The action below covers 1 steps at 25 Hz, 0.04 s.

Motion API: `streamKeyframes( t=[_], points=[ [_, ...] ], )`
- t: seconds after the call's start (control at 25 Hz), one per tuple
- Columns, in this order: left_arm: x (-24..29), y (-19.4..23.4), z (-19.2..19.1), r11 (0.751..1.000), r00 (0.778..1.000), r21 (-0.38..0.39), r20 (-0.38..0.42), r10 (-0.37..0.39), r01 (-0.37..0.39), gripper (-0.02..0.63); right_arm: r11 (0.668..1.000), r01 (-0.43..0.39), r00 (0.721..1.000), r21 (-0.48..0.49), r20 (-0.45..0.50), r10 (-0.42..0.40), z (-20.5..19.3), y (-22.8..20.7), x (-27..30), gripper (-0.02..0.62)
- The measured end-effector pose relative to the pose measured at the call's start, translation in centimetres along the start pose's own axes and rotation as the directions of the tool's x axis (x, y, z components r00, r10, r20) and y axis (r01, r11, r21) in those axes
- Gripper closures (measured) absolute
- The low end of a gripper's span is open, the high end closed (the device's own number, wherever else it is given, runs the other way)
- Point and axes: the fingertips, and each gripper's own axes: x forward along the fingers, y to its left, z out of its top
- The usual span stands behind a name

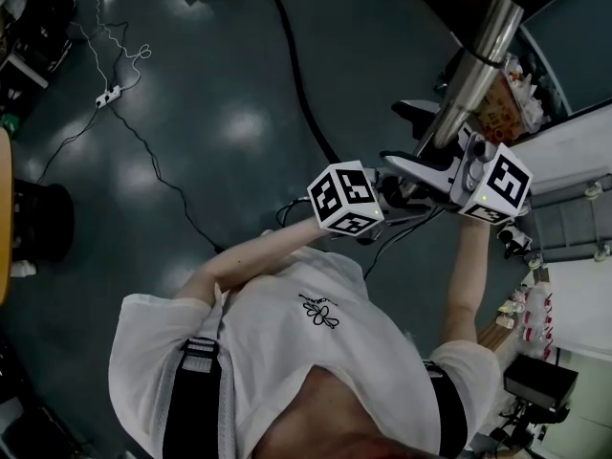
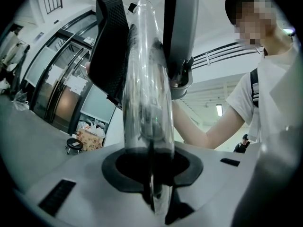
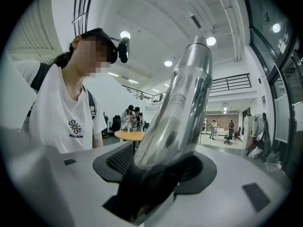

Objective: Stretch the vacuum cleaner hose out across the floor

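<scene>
Nearest the person, the left gripper [image 1: 382,197] and the right gripper [image 1: 435,172] meet in front of the chest, and both are clamped on the same shiny metal tube [image 1: 469,75]. Each gripper view shows the tube seated between the jaws with the pads pressing on it. The left grips it lower down, close to a black handle piece [image 2: 110,46], and the right just beside it. The tube slants up and away from the grippers. It looks stiff and smooth, so it should steer well but could slip or twist in the pads if pulled hard. A firmer hold would likely be at the handle, or where tube and hose join. Beyond the grippers the black hose [image 1: 292,65] runs across the dark floor [image 1: 402,27] in a long curve toward the far edge of the head view. It is probably light and limp, and will trail behind whatever end is pulled. Thin cables [image 1: 143,151] lie well to one side, a possible snag.
</scene>
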Motion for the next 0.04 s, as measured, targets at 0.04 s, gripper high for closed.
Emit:
streamKeyframes(
  t=[0.04],
  points=[
    [-0.28, 0.07, 0.00, 1.000, 1.000, 0.000, 0.002, 0.004, -0.004, 0.499, 1.000, -0.004, 1.000, -0.004, -0.006, 0.004, -0.04, 0.04, 0.38, 0.316]
  ],
)
